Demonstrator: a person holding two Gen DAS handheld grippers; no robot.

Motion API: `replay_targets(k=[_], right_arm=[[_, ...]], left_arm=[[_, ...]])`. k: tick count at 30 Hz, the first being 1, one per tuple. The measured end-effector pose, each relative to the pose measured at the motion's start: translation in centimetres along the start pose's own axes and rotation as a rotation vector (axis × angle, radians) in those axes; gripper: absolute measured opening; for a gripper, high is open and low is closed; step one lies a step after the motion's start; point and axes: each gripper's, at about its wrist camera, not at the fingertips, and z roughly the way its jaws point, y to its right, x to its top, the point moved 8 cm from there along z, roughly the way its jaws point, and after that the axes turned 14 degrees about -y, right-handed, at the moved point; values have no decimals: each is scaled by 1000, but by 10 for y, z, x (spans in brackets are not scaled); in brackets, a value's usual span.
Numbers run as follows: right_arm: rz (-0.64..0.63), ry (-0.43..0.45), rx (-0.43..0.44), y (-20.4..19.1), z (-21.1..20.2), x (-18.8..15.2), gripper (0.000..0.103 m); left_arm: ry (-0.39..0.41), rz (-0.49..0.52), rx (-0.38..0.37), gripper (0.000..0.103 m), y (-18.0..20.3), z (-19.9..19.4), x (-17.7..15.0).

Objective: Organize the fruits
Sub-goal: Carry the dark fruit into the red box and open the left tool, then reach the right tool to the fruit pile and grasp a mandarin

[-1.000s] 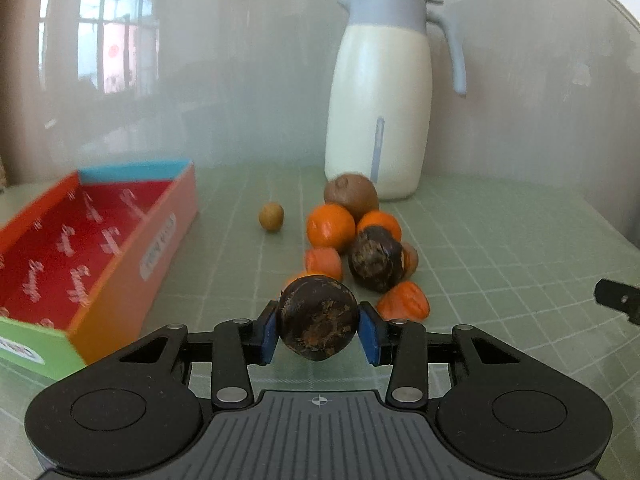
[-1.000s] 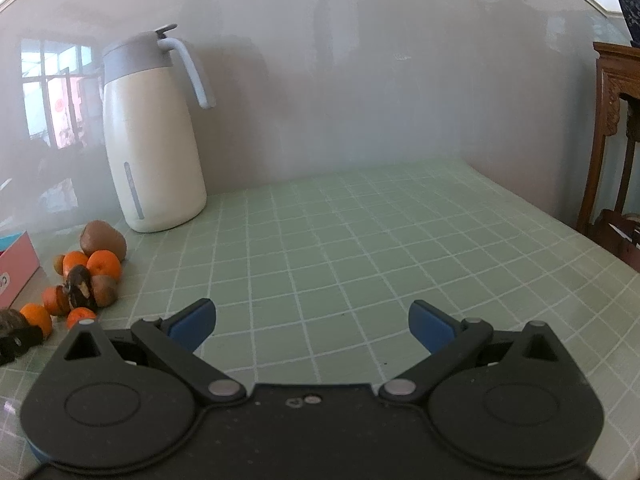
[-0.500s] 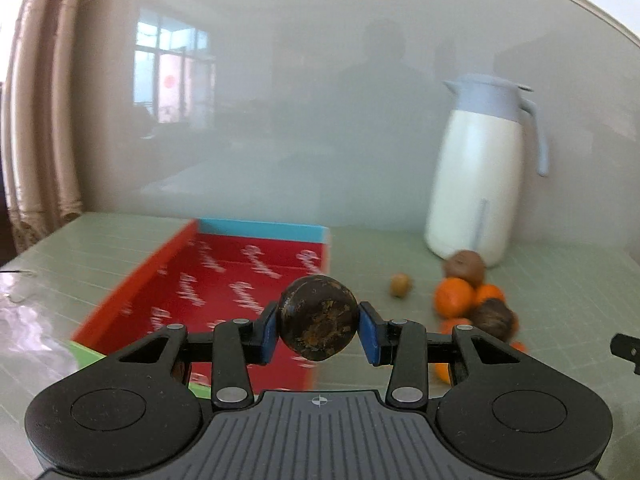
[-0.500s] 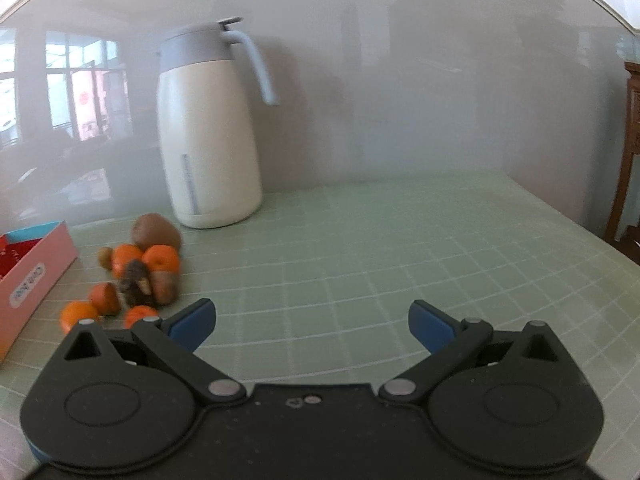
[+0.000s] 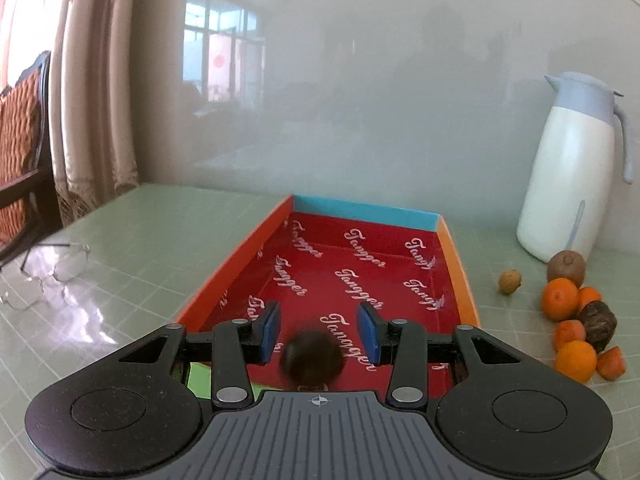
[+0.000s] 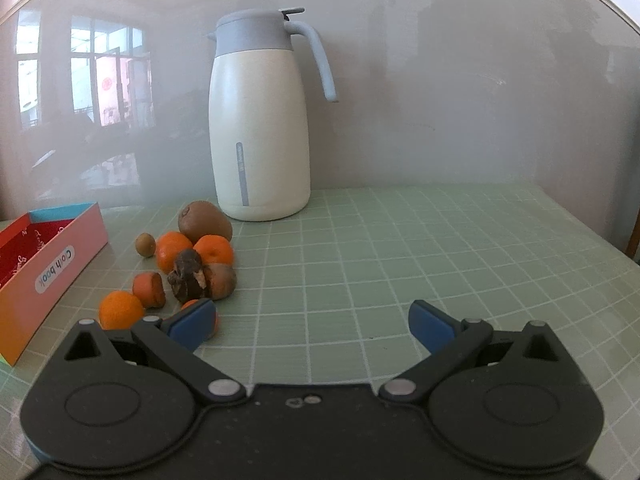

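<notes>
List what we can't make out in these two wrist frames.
- Dark fruit, left wrist view: motion-blurred below the open left gripper, whose jaws have just been opening; whether it has landed in the red box is unclear.
- Box's near end: hidden by the gripper body.
- Orange piece, right wrist view: mostly behind a pad of the open right gripper.
- Box, right wrist view: cut off at the left edge.

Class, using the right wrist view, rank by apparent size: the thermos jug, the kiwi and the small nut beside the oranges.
1. thermos jug
2. kiwi
3. small nut
</notes>
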Motion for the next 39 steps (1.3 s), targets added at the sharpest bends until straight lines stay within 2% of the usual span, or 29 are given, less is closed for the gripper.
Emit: replay_targets(k=[2, 3, 8, 11, 14, 29, 39], right_arm=[[1, 0, 3, 0, 0, 0, 103], [0, 2, 4, -1, -1, 0, 103], [9, 6, 17, 0, -3, -1, 103], [9, 6, 27, 1, -4, -1, 103], [9, 15, 23, 1, -7, -2, 103], [-15, 25, 37, -12, -6, -2, 103], [-67, -9, 27, -36, 9, -2, 103]], left_arm=[[21, -1, 10, 78, -1, -4, -1], [35, 2, 20, 83, -1, -7, -1], [55, 3, 19, 89, -2, -18, -4], [75, 10, 31, 103, -2, -26, -5], [103, 15, 32, 103, -3, -35, -4], [105, 30, 72, 103, -14, -48, -6], [84, 16, 94, 103, -37, -46, -8]])
